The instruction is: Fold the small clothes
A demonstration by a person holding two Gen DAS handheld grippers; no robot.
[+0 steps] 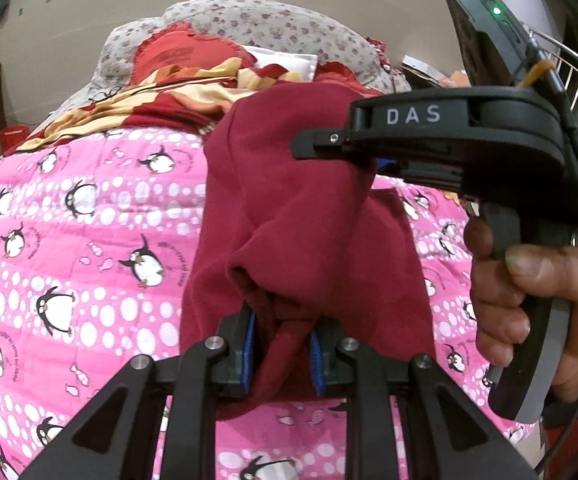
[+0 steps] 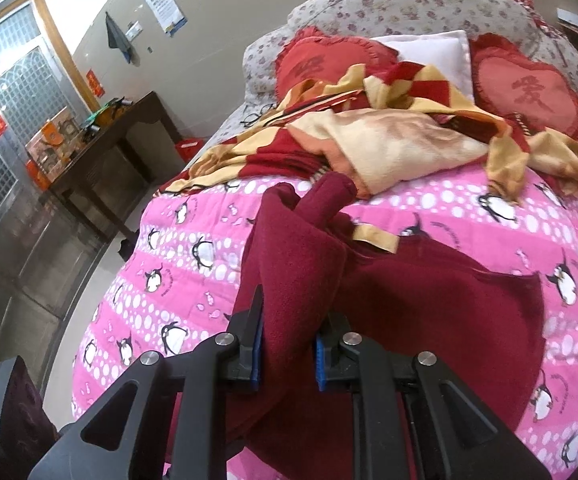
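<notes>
- Gripping a bunched fold of the maroon garment [image 1: 309,216], the left gripper [image 1: 283,350] has its blue pads [image 1: 249,344] clenched on the cloth.
- Right gripper [image 2: 289,354] likewise pinches a thick fold of the same garment [image 2: 441,300] between its pads [image 2: 256,354].
- Seen from the left wrist, the right gripper [image 1: 363,162] crosses from the right side, its tips biting the garment's upper edge; a hand [image 1: 529,300] grips its handle.
- Garment hangs lifted between both grippers, its lower part spread over the pink penguin quilt [image 2: 193,248].
- Beyond it lie a checked red-and-cream blanket [image 2: 409,136], heart cushions [image 2: 529,92] and a white pillow [image 2: 437,50].
- A dark table [image 2: 121,128] stands beside the bed.
</notes>
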